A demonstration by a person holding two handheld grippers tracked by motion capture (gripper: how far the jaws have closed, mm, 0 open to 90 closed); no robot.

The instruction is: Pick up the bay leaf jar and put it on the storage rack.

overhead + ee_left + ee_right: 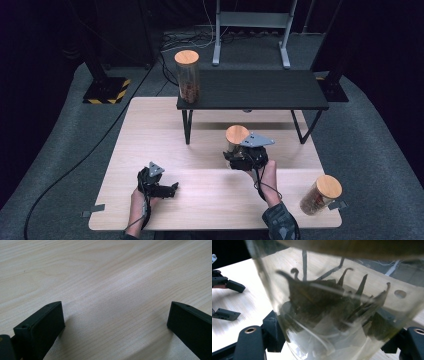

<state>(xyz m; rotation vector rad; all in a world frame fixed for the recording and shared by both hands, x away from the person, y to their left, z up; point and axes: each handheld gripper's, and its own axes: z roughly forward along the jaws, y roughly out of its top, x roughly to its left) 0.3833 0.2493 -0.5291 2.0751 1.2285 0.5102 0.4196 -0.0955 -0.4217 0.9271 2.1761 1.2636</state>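
Observation:
My right gripper [239,160] is shut on a clear jar with a round wooden lid [236,135], near the middle of the wooden table [150,125], just in front of the black shelf. In the right gripper view the jar [332,297] sits close up between both jaws and holds dark dried pieces. Whether its base touches the table I cannot tell. My left gripper [173,189] rests low over the table's front left, jaws wide open with bare wood between them [116,312]. Its open black jaws [229,300] also show at the left of the right gripper view.
A low black shelf [260,90] stands across the back of the table, with a second lidded jar [187,75] of brown contents on its left end. A third such jar [320,195] stands at the table's front right corner. Cables run over the grey floor.

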